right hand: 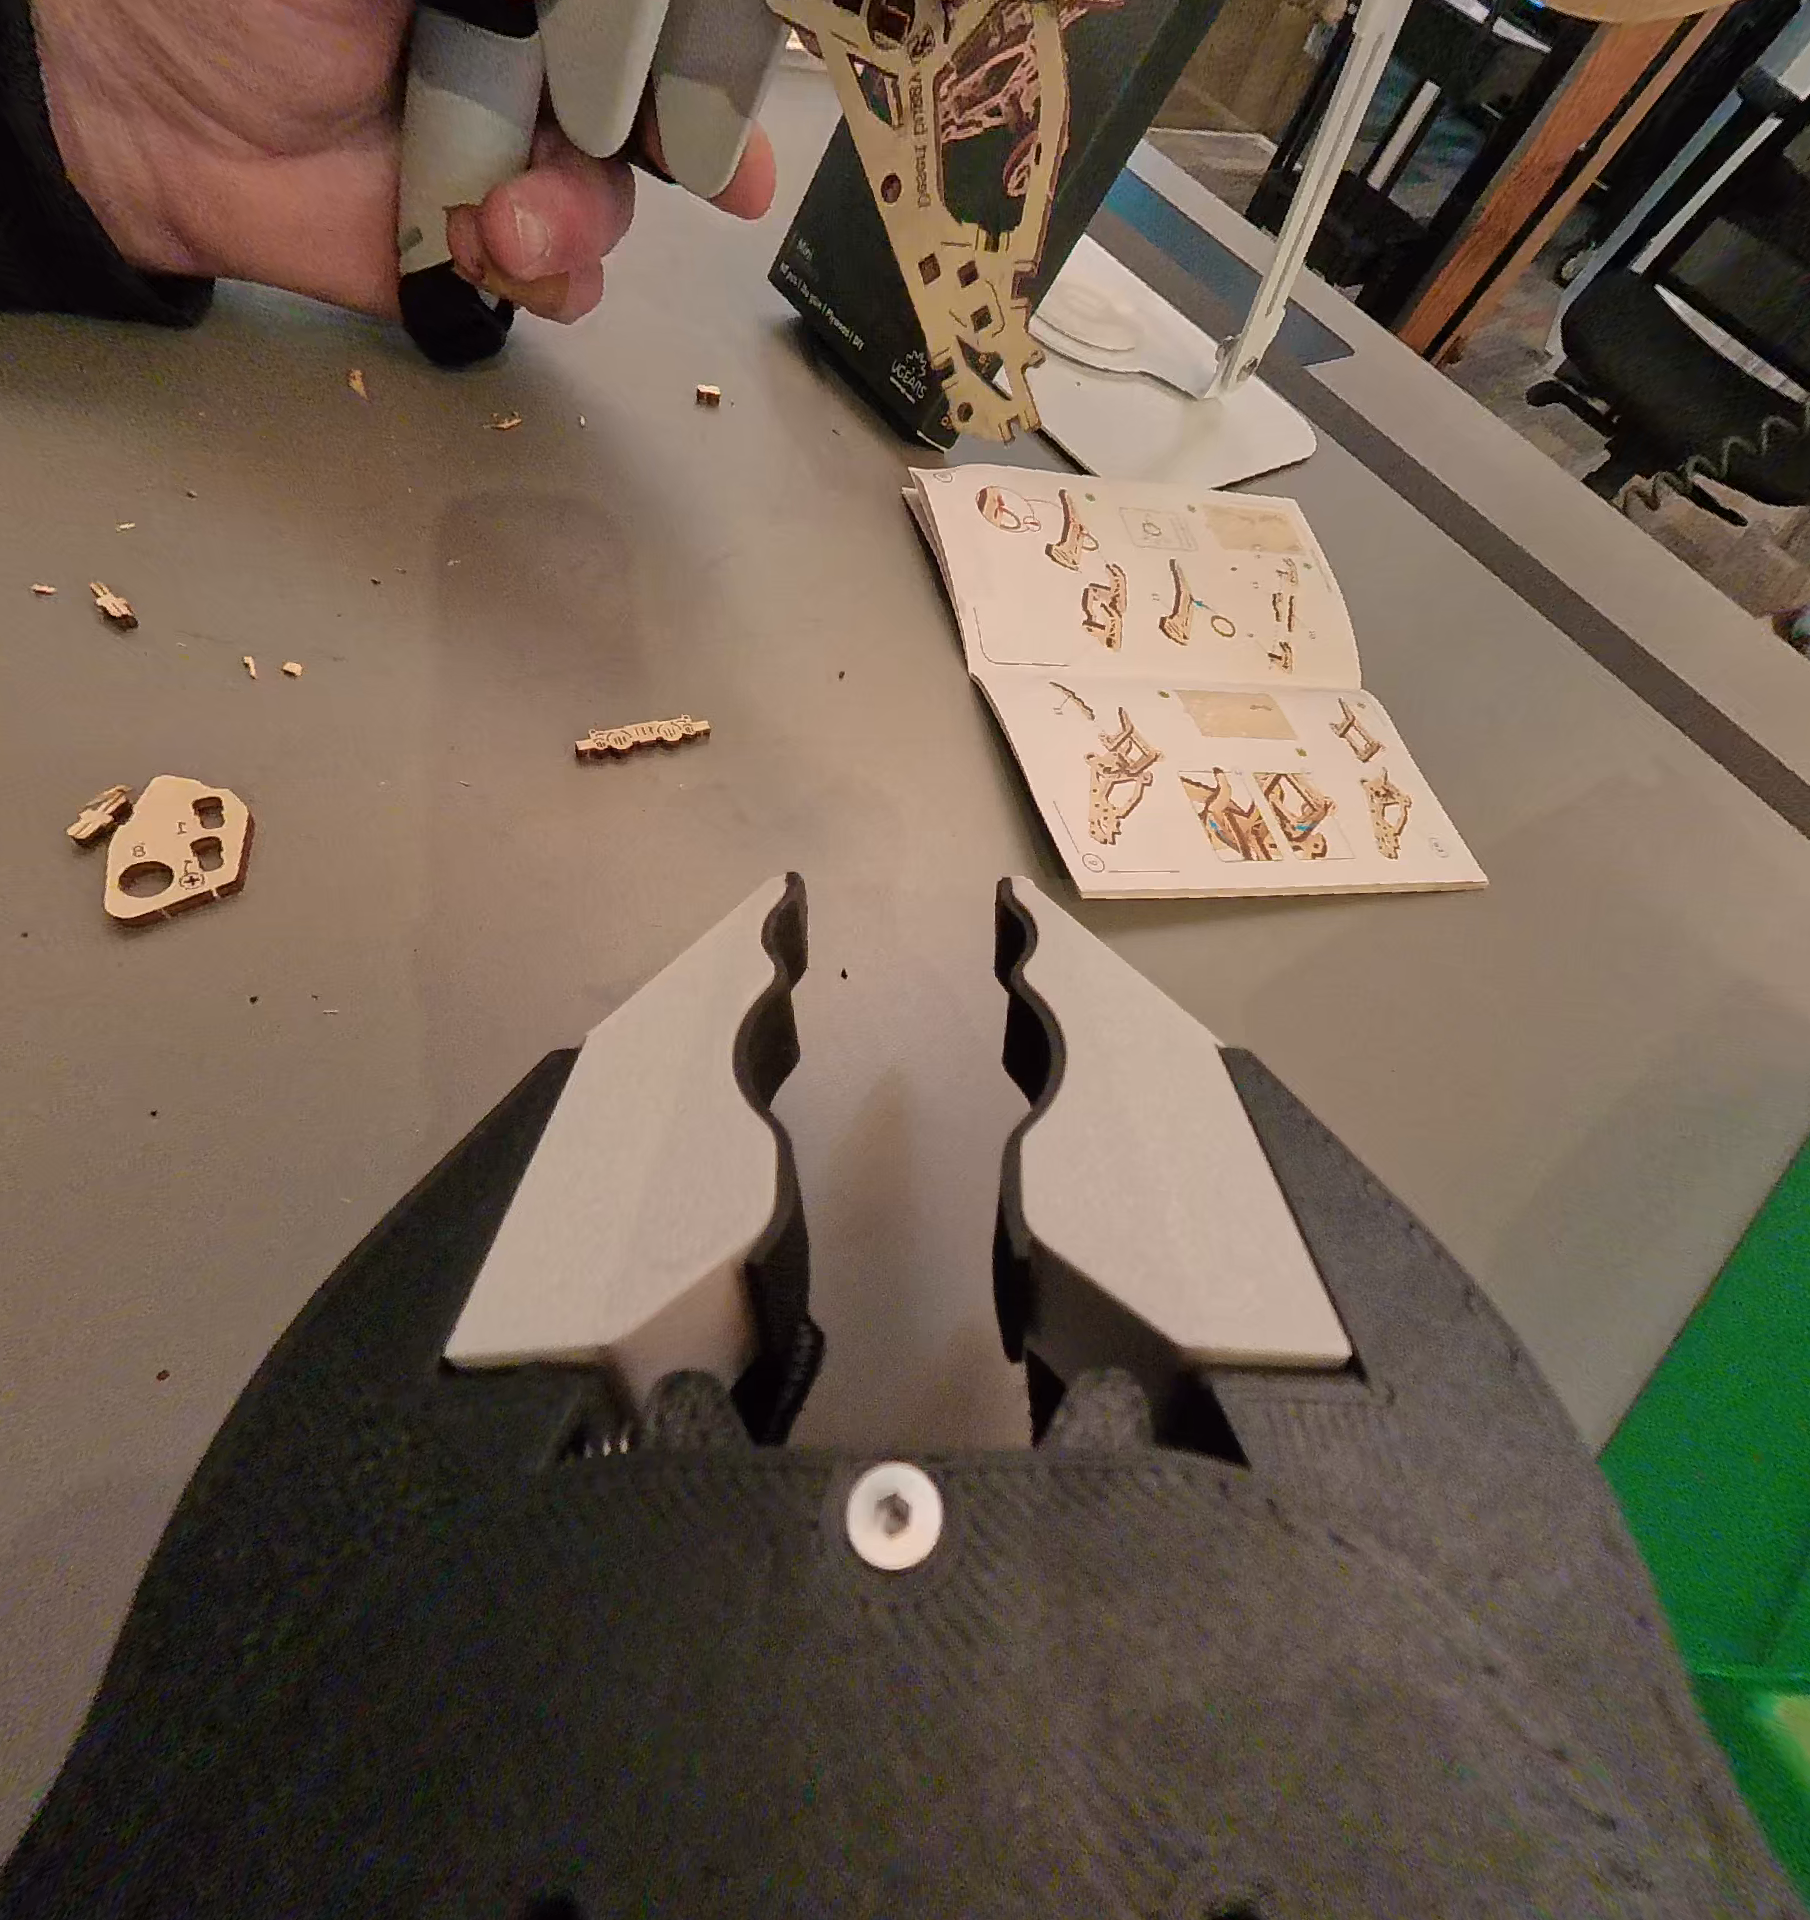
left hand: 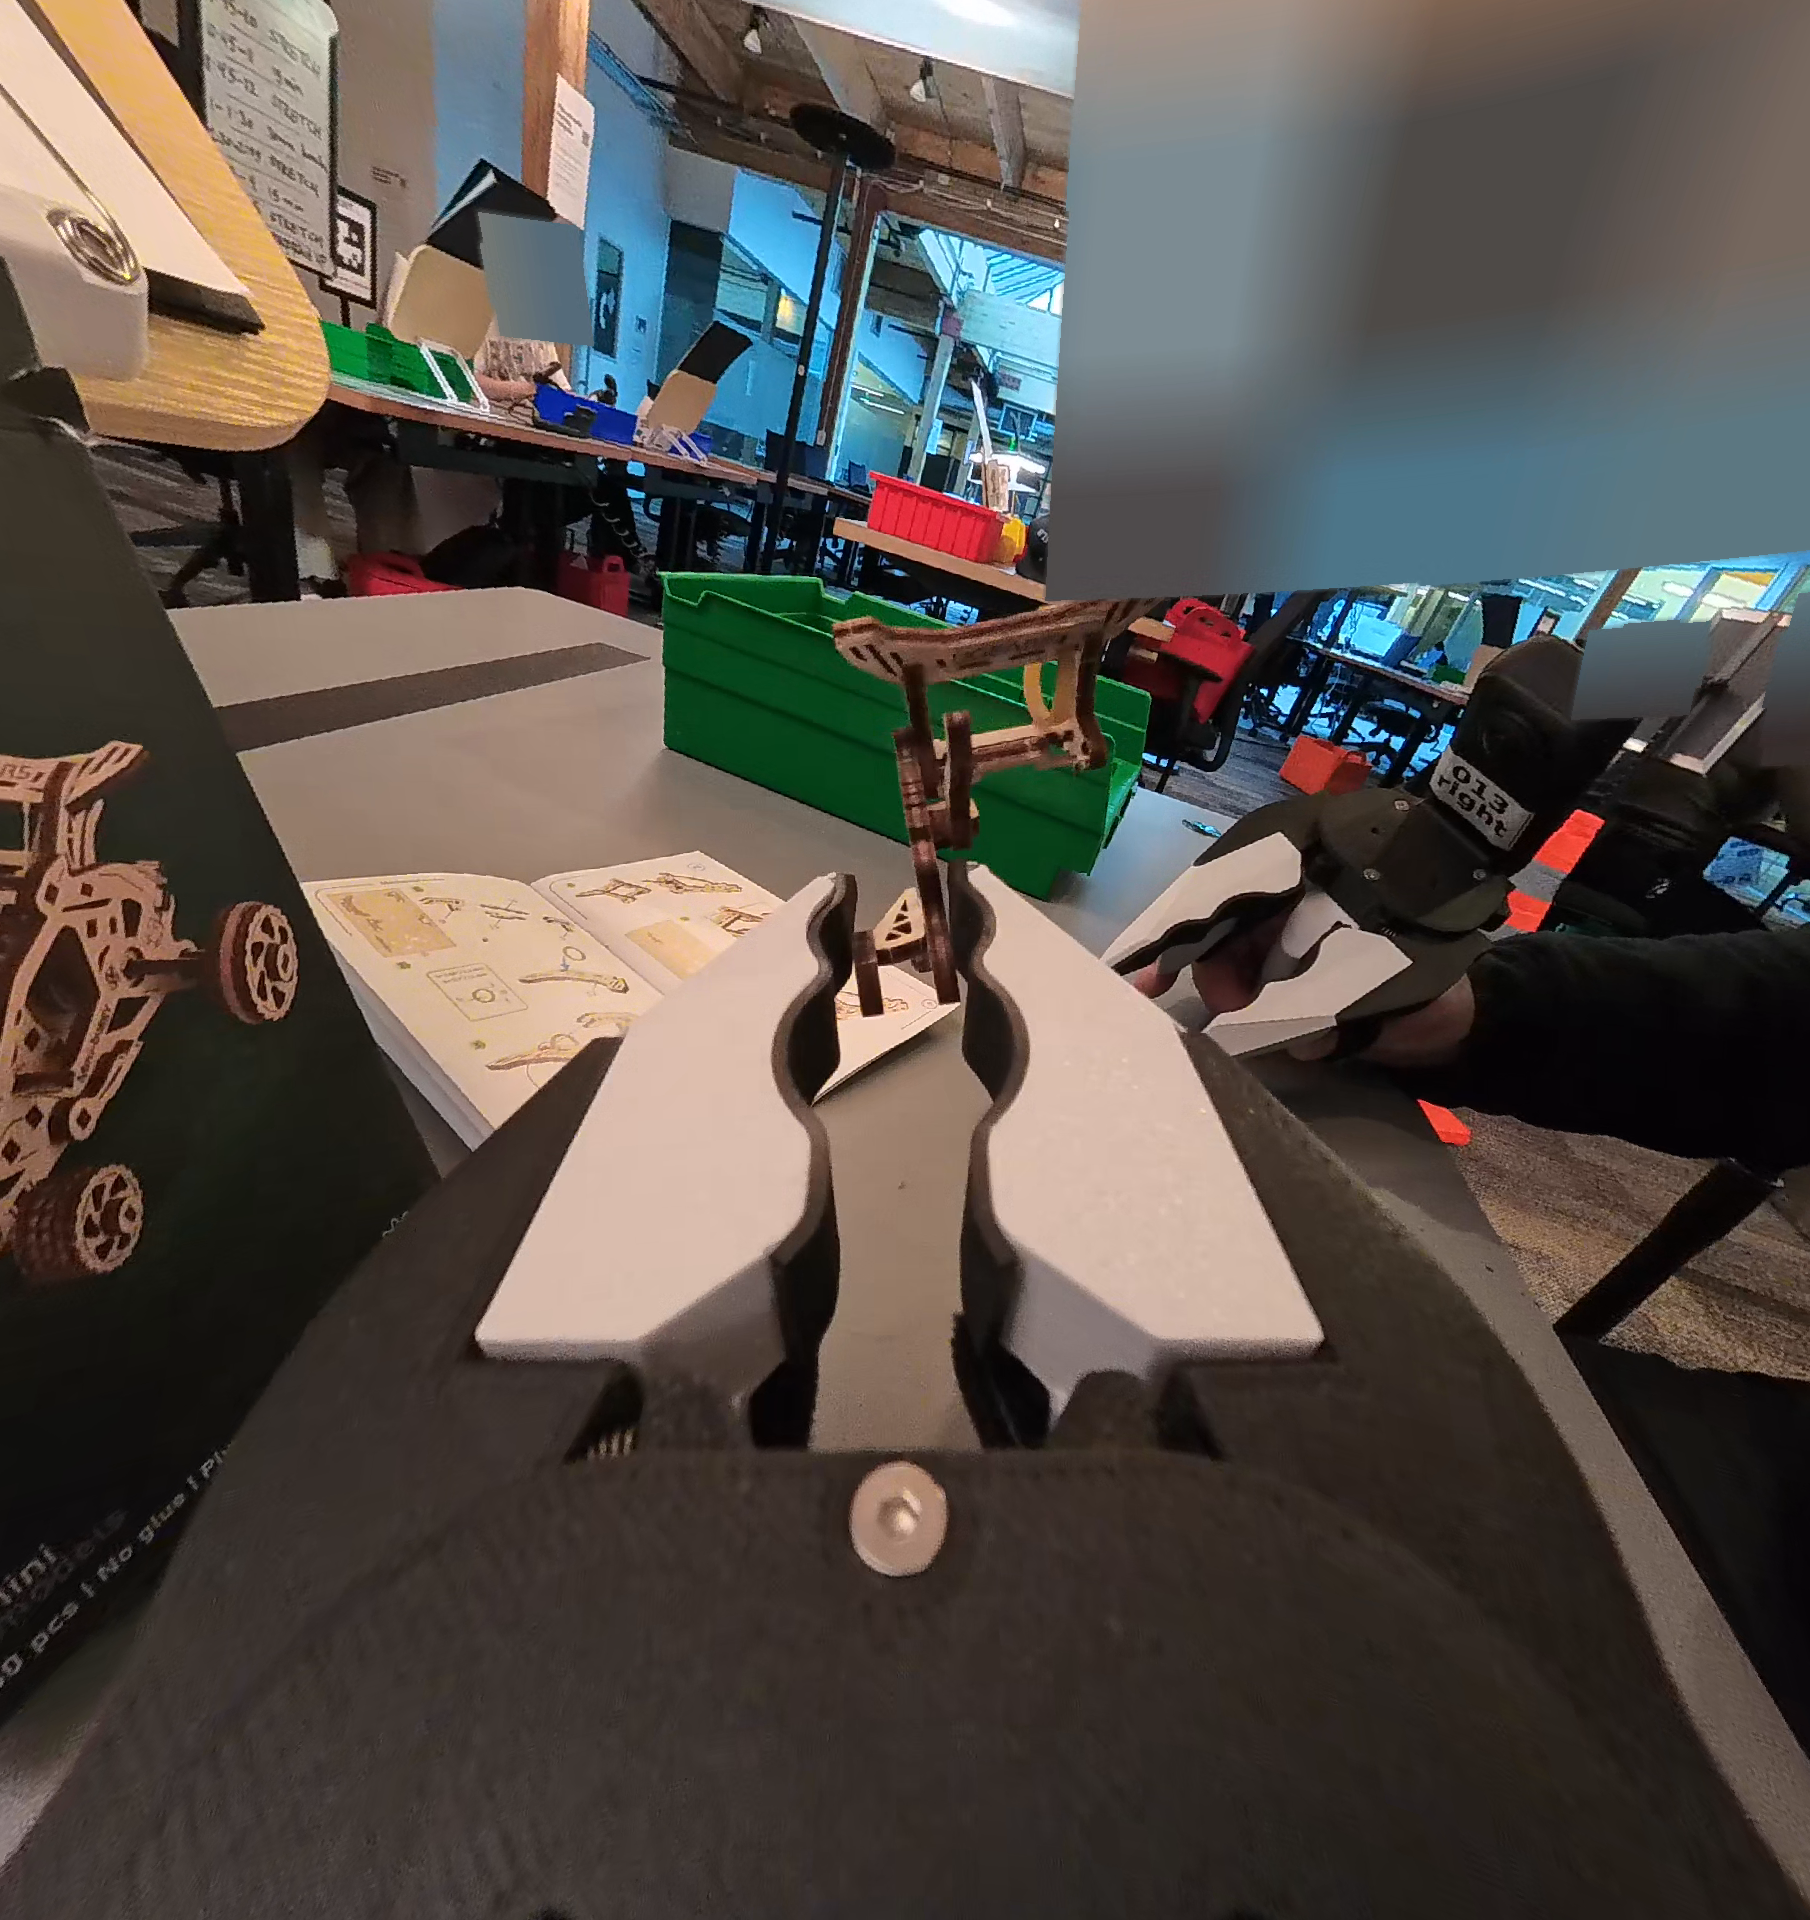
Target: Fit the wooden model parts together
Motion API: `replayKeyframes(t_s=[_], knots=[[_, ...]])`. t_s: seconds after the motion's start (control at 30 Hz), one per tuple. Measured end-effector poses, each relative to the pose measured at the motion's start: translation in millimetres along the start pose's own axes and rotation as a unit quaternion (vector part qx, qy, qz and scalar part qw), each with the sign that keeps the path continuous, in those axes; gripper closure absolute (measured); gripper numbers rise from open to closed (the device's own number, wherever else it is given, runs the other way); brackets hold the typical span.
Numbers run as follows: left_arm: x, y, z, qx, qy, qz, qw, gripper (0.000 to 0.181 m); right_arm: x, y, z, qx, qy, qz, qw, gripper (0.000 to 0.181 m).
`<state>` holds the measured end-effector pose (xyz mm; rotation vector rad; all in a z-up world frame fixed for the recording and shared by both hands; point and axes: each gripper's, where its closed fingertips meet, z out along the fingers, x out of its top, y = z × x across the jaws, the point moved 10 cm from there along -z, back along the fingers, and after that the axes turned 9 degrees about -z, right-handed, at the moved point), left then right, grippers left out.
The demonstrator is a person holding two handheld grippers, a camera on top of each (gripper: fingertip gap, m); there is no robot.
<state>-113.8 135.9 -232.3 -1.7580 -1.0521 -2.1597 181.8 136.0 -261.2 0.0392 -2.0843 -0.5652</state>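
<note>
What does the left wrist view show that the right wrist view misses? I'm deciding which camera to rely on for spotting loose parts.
Only the left wrist view shows the left claw shut on the wooden assembly, with the full green bin behind it. Only the right wrist view shows the loose pieces: the flat plate, the notched strip and scattered chips, before the open, empty right claw. Both show the open instruction booklet and the dark kit box on the grey table.

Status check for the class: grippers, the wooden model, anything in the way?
Left gripper shut on wooden model frame, held aloft. Right gripper open, empty. Loose wooden parts on grey table. Nothing blocking.
</note>
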Motion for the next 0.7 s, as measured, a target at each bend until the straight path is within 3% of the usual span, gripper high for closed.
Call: replayKeyframes(t_s=[0.17, 0.37, 0.7], knots=[[1, 0, -1, -0.010, 0.006, -0.002, 1.000, 0.166, 0, 0, 0, 0.001, 0.000, -0.001, 1.000, 0.148], [7, 7, -5, -0.086, 0.036, -0.015, 0.996, 0.166, 0, 0, 0, 0.000, 0.002, -0.002, 1.000, 0.148], [11, 3, -13, -0.146, 0.078, -0.059, 0.984, 0.166, 1, -1, -1, -0.002, 0.006, -0.005, 1.000, 0.148]])
